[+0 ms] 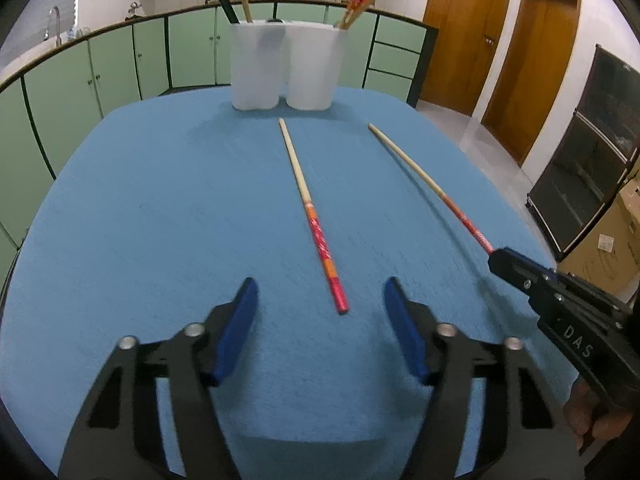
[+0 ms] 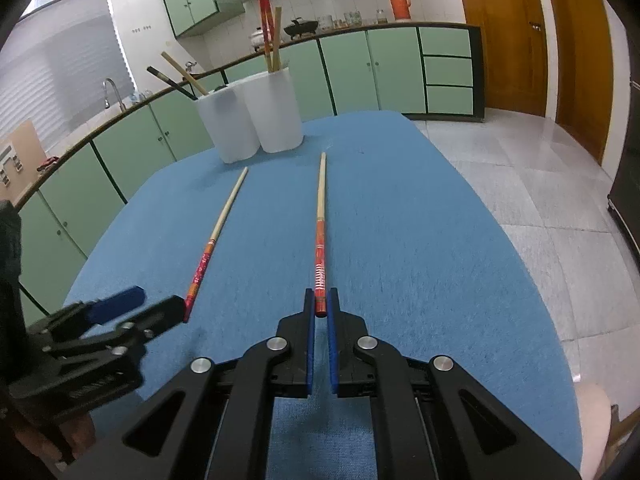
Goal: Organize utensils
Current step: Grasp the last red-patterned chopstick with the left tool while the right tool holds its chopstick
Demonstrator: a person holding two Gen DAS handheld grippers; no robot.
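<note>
Left wrist view: the left gripper (image 1: 320,300) occupied the lower centre of the frame, its 2 blue-padded jaws spread with nothing between the pads. A red-handled chopstick (image 1: 308,208) lay flat on the blue tablecloth (image 1: 160,220) in the middle of the frame, its red end just ahead of the gap between the jaws and its pale tip toward the top. At the right edge, the right gripper (image 1: 496,258) pinched the red end of a second chopstick (image 1: 420,176), which ran up and to the left, well apart from the first. At top centre stood 2 white containers (image 1: 256,68), touching side by side; the left one held a dark utensil and a pale stick, the right one held red and pale chopsticks.

Right wrist view: the right gripper (image 2: 320,302) sat at lower centre, jaws pressed together on the red end of the second chopstick (image 2: 321,220), which extended straight up the frame. The first chopstick (image 2: 218,232) lay left of centre, its red end beside the left gripper (image 2: 150,300) at lower left. The containers (image 2: 276,108) stood in the upper centre, beyond both tips. Green cabinets (image 2: 352,68) filled the background.
</note>
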